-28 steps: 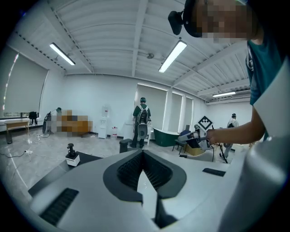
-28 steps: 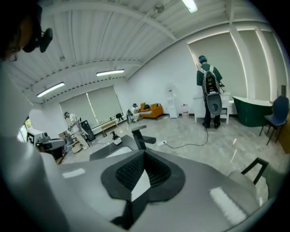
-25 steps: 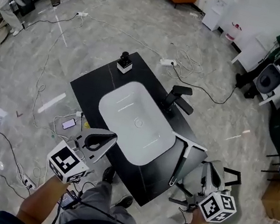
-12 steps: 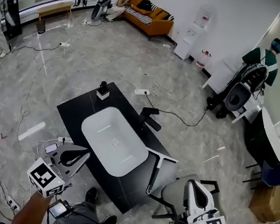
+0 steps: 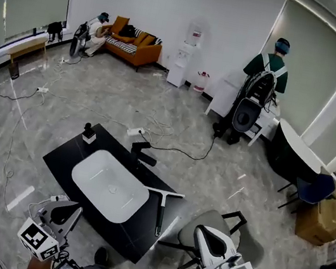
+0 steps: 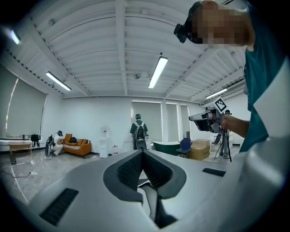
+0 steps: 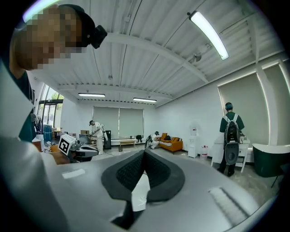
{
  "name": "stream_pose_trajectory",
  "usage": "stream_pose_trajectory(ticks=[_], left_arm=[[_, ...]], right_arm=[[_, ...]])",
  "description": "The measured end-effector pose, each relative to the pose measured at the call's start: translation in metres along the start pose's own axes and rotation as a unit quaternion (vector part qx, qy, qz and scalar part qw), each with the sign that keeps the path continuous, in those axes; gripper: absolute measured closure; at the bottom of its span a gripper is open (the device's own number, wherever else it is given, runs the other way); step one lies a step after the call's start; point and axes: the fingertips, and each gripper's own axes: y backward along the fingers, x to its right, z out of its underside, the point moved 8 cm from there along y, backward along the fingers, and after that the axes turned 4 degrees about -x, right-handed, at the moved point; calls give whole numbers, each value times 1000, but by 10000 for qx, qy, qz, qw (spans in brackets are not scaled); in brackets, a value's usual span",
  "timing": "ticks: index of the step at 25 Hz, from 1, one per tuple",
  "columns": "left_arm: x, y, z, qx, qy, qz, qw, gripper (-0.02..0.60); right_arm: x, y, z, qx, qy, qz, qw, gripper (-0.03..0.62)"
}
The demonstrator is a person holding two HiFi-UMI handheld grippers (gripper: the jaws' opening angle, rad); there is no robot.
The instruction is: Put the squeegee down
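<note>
Because both gripper views look out across the room, we see the black rectangular countertop (image 5: 59, 158) and its white oval basin (image 5: 109, 186) only from the head view. Our arms are cut off at the lower edge. The left gripper (image 5: 71, 211) and right gripper (image 5: 202, 232) have jaws pressed together on nothing. The grey T-shaped squeegee (image 5: 160, 214) lies flat by the countertop's right corner. Its blade is at the far end and its handle runs toward the near-right edge. We cannot tell whether the tip overhangs.

Squeegee (image 5: 160, 214) beside white sink (image 5: 109, 186)
</note>
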Motion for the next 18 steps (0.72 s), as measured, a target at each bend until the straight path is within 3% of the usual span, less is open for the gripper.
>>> stream_pose_trajectory(ticks=[18], left_arm=[[66,15,0,-80,-83,36,9999,577]], right_arm=[[17,65,28,102,-227,70,9997,588]])
